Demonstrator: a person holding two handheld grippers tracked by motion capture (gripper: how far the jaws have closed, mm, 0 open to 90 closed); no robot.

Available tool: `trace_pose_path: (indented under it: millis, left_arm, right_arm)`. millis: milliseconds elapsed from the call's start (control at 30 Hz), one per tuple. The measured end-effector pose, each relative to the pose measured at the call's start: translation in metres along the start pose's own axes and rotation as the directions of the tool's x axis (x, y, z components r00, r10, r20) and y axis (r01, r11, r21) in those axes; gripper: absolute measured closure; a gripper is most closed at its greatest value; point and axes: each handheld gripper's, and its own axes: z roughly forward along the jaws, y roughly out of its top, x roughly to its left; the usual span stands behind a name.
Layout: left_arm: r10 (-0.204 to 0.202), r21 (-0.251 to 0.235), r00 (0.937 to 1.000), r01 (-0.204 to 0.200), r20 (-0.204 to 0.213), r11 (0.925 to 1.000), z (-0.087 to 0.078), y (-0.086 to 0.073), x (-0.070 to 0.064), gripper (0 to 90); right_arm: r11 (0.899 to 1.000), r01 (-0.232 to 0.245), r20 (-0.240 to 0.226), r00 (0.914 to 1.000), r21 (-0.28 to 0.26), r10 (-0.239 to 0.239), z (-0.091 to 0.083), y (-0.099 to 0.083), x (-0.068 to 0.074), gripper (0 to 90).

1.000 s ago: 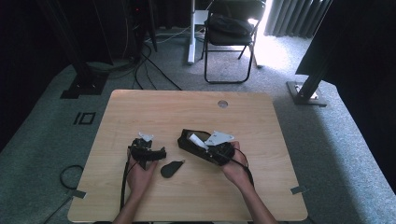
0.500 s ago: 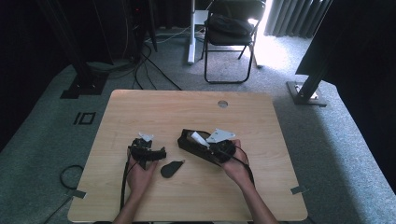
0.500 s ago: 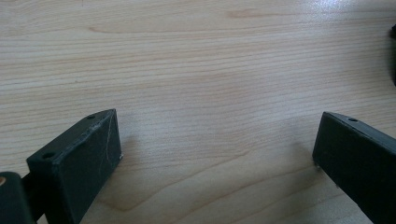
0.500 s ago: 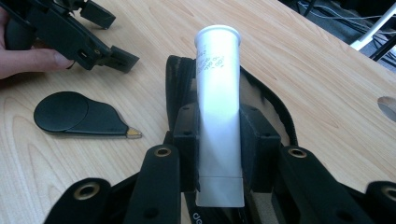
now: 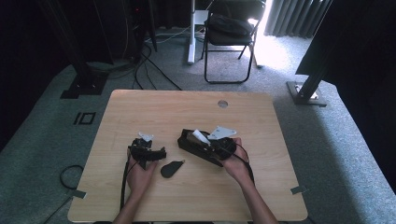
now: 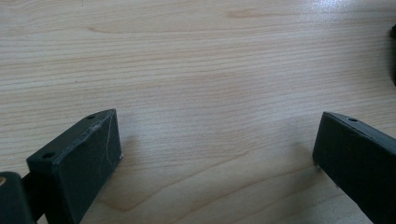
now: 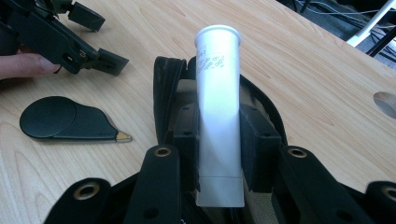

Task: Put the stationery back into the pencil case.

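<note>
White tube [image 7: 218, 112] clamped crosswise in right gripper [image 7: 219, 140], long axis running away from the hand, over the open black pouch [image 7: 168, 88], probably going in. Mid-desk [image 5: 140, 107], toward the near edge. Left gripper [image 6: 215, 154] jaws apart, empty, beside teardrop case [image 7: 65, 120].

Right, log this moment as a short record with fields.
surface: wooden table
left gripper: open, nothing between its jaws, low over bare wood
right gripper: shut on a white tube, over an open black pouch
loose item: flat black teardrop-shaped tool lying between the hands
background: folding chair on grey carpet
</note>
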Motion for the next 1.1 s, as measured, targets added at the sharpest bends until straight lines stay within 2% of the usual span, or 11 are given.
trace_pose_path:
  millis: [1100]
  left_arm:
    - [0.0, 0.0, 1.0, 0.0, 0.0, 1.0, 0.0, 0.0, 0.0, 1.3]
  right_arm:
    - [0.998, 0.007, -0.008, 0.9999, 0.069, -0.006, 0.021, -0.005, -0.004, 70.9]
